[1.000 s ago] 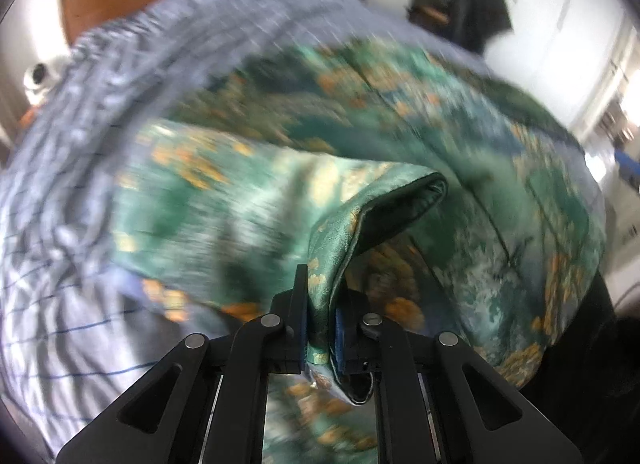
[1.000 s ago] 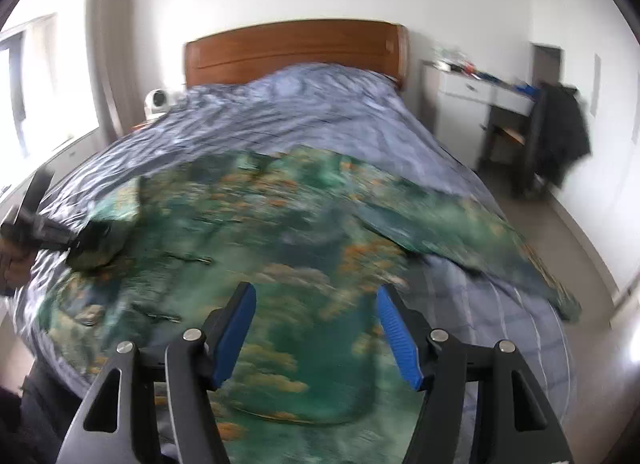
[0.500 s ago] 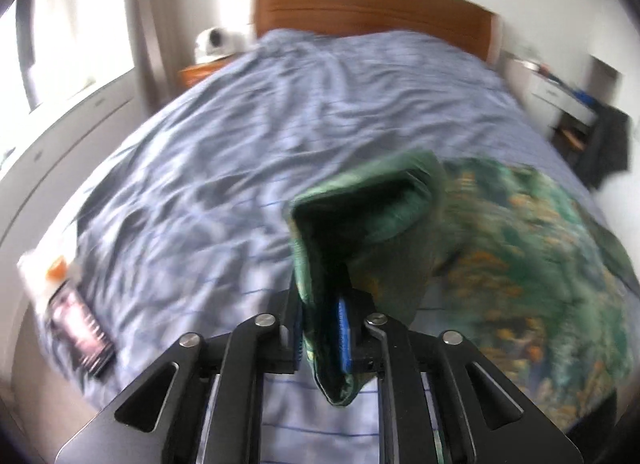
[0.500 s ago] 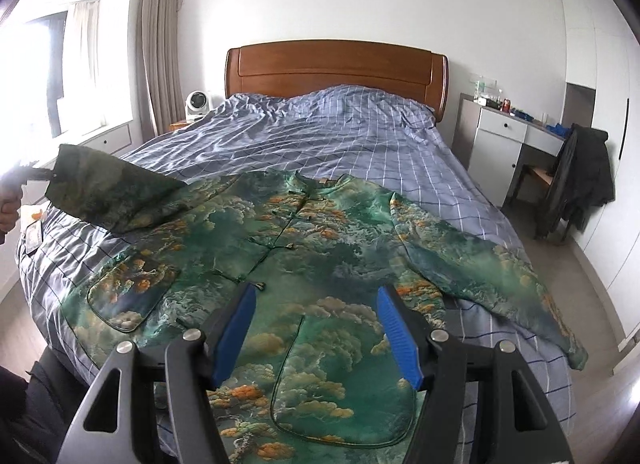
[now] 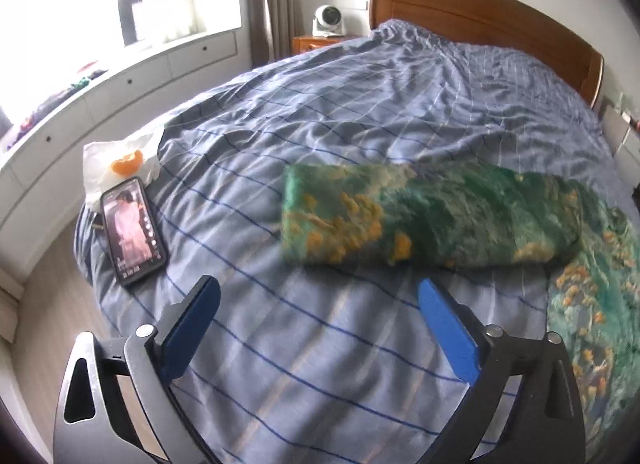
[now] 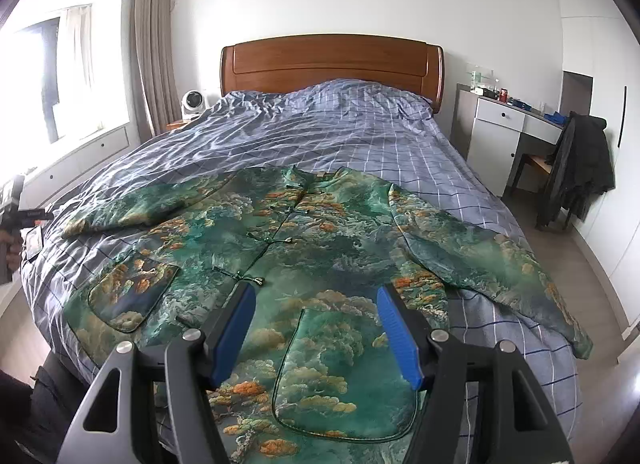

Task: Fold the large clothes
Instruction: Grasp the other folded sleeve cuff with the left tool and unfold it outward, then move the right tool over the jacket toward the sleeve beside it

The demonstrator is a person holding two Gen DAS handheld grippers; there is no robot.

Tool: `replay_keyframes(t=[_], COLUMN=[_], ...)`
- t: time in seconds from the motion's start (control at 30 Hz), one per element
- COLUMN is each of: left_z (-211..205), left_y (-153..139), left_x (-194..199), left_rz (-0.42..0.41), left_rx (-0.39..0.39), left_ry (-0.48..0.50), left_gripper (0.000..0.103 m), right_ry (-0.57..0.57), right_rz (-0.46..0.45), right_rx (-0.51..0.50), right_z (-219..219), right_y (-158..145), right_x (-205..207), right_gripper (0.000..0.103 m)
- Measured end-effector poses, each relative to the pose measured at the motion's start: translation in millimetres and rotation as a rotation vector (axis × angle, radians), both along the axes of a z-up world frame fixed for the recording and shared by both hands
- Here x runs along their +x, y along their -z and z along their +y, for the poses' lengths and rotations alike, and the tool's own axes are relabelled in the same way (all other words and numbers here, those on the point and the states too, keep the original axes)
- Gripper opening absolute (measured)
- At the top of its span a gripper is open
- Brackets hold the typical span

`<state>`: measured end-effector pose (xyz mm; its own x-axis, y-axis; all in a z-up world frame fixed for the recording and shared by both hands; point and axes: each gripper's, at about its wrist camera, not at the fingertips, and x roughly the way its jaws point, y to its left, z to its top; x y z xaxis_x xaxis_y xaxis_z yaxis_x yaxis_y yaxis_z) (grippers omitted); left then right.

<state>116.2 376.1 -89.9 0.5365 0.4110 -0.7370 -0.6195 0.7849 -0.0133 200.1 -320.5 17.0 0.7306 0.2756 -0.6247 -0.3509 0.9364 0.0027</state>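
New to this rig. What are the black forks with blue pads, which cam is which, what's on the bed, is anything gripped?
No robot here: a person holds a two-finger gripper in each hand, and each gripper carries a fisheye camera looking out along its fingers. The black forks with blue pads are those fingers.

The left wrist view shows the left gripper, open and empty, above the bed. In front of it lies one sleeve of a green patterned jacket. A phone and a white bag lie near the bed's edge.

The right wrist view shows the right gripper, also open and empty, over the jacket, which lies spread flat, front up, sleeves out. Nothing is folded yet.
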Motion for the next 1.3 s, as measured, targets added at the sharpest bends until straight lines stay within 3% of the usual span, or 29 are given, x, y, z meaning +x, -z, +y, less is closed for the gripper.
replay_keyframes(t=[0.2, 0.37, 0.63, 0.73, 0.8, 0.87, 1.07, 1.13, 1.3], left_z=[-76.0, -118.3, -175.9, -194.3, -205.3, -215.1, -249.1, -255.1, -261.7], left_y=[4.5, -9.8, -26.5, -28.1, -24.6, -22.9, -31.8, -38.6, -52.6], left_x=[5.8, 16.1, 23.9, 22.8, 27.8, 27.8, 20.6, 19.6, 24.8], left_rz=[0.051, -0.011, -0.097, -0.08, -0.024, -0.003, 0.0, -0.023, -0.051], left_rx=[0.02, -0.023, 0.042, 0.025, -0.021, -0.015, 0.13, 0.136, 0.121], left_ry=[0.143, 0.209, 0.373, 0.436, 0.506, 0.517, 0.539, 0.541, 0.563], left_gripper=[0.1, 0.1, 0.1, 0.1, 0.1, 0.1, 0.101, 0.101, 0.101], right_ry=[-0.004, 0.005, 0.042, 0.055, 0.066, 0.077, 0.107, 0.122, 0.151], right_rz=[-0.01, -0.013, -0.029, -0.028, -0.026, -0.023, -0.026, -0.026, -0.027], right_rx=[-0.006, -0.008, 0.017, 0.022, 0.026, 0.027, 0.004, -0.003, -0.048], right_z=[5.3, 1.5, -12.5, -16.4, -20.1, -23.7, -27.0, -27.9, -32.7], right_y=[-1.5, -2.7, -4.9, -3.6, -2.6, -2.0, -3.3, -3.4, -6.2], right_x=[-0.7, -2.1, -4.5, -4.6, -4.0, -2.1, 2.0, 2.8, 7.3], right_gripper=[0.065, 0.067, 0.068, 0.068, 0.068, 0.068, 0.072, 0.08, 0.079])
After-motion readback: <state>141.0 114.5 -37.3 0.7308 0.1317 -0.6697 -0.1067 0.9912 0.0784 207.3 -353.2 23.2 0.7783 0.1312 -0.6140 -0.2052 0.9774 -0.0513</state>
